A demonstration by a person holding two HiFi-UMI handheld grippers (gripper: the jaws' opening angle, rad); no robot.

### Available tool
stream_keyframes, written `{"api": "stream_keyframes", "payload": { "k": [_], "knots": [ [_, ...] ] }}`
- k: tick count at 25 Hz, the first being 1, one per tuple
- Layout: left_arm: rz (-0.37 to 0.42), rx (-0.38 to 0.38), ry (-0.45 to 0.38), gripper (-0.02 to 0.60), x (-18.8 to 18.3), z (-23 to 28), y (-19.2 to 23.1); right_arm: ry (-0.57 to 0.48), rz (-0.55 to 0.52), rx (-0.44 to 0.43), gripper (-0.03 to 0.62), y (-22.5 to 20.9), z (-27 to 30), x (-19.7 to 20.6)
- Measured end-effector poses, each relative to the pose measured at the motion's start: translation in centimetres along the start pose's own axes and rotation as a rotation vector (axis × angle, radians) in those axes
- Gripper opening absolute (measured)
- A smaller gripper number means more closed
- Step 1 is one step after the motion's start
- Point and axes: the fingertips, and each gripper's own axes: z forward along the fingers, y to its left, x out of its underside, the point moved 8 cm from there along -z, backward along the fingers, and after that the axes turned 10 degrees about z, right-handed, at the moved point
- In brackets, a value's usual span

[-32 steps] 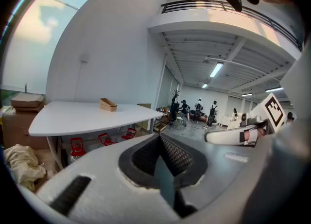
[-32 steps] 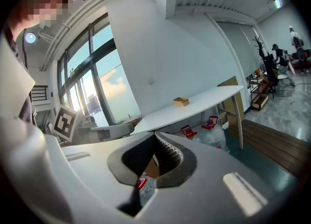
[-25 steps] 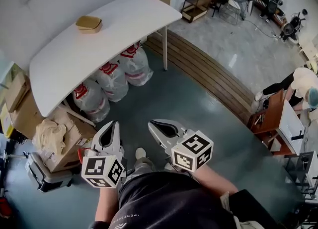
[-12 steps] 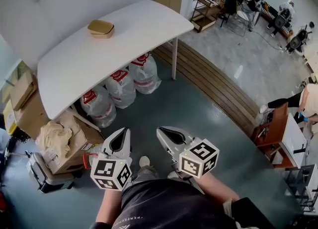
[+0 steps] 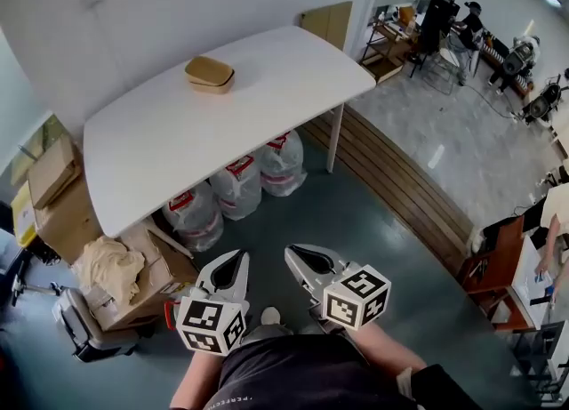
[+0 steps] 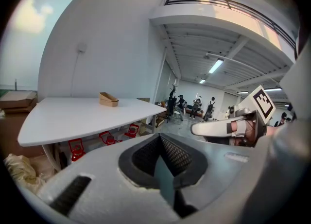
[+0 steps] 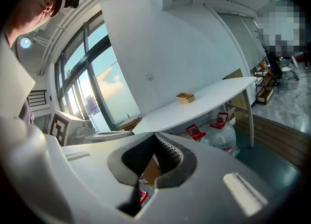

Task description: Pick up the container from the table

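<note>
Tools first: we hold the left tool [image 5: 236, 259] and the right tool [image 5: 299, 253] side by side, close in front of our body and above the grey-green floor [image 5: 356, 213], and neither touches anything. In the left gripper view, the jaws are pressed together at the tips, leaving only the oval hollow behind them, with nothing gripped. The right tool looks the same in its own view: its tips meet, it holds nothing, and a bit of cardboard shows through the hollow. The container [image 5: 210, 74], a shallow tan tray, sits alone on the white surface [image 5: 151, 150], toward the far side by the wall and well apart from both tools. Under the surface stand three clear jugs [image 5: 238, 188] with red handles. Cardboard boxes [image 5: 133, 285] lie beside them at our left.
</note>
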Motion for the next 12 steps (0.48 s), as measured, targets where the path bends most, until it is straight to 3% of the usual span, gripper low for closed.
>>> {"api": "stream_keyframes", "payload": {
  "k": [12],
  "knots": [
    [-0.036, -0.025, 0.034, -0.006, -0.3, 3.2, 5.3, 0.033, 0.009, 0.005, 0.0, -2.6, 6.3, -3.3]
  ]
}}
